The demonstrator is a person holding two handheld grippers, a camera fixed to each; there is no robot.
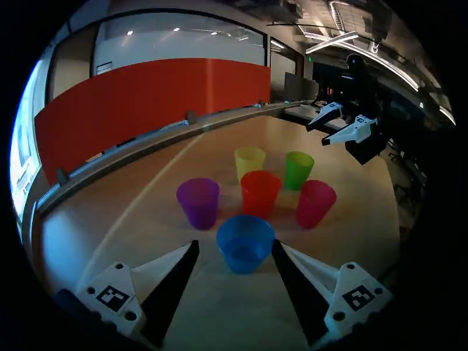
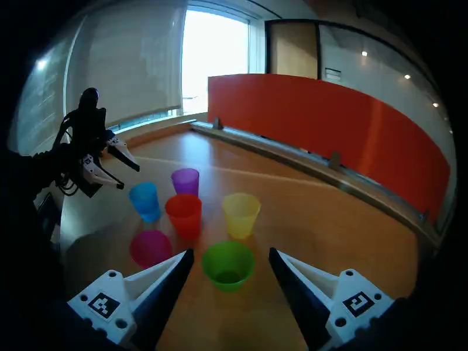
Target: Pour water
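Observation:
Several plastic cups stand upright in a cluster on a wooden table. In the left gripper view my left gripper (image 1: 235, 250) is open, and the blue cup (image 1: 245, 243) sits just ahead between its fingertips. Behind it are the purple cup (image 1: 199, 202), red cup (image 1: 260, 193), pink cup (image 1: 315, 203), yellow cup (image 1: 249, 162) and green cup (image 1: 298, 169). My right gripper (image 1: 324, 134) hangs open beyond them. In the right gripper view my right gripper (image 2: 231, 256) is open with the green cup (image 2: 228, 265) between its fingertips; the left gripper (image 2: 128, 175) hovers open by the blue cup (image 2: 145, 200).
The wooden table (image 2: 327, 234) stretches wide to the right of the cups. A long orange partition (image 1: 152, 99) with a rail at its foot runs along the table's far edge. A bright window (image 2: 213, 61) lies beyond. Dark office furniture stands at the back right (image 1: 403, 117).

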